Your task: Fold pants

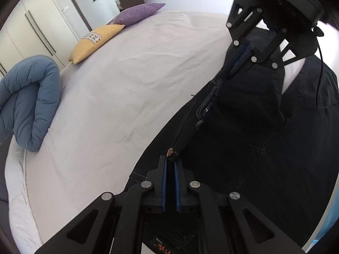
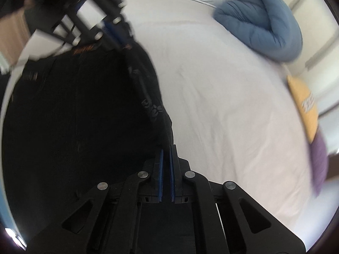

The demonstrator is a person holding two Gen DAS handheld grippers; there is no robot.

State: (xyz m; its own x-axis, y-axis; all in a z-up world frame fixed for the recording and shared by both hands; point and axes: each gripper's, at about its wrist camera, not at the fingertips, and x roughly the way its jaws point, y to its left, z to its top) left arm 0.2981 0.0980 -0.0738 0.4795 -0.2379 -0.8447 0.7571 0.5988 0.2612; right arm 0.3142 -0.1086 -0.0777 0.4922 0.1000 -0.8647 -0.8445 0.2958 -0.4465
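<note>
Two grippers pinch the dark pants (image 1: pixel 243 137), its edge pulled taut.

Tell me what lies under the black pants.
Under the black pants is the white bedsheet, which shows around them. Both the left hand-held gripper and the right hand-held gripper pinch one edge. Whatever lies beneath the fabric is covered.

Two handheld black grippers with blue pads face each other. The left gripper (image 1: pixel 170 162) has its fingers drawn close together, pinching a dark fabric edge at the tips. The right gripper (image 2: pixel 166 148) is likewise nearly closed, clamping dark cloth. Each gripper appears in the other's camera view, tilted diagonally.
</note>
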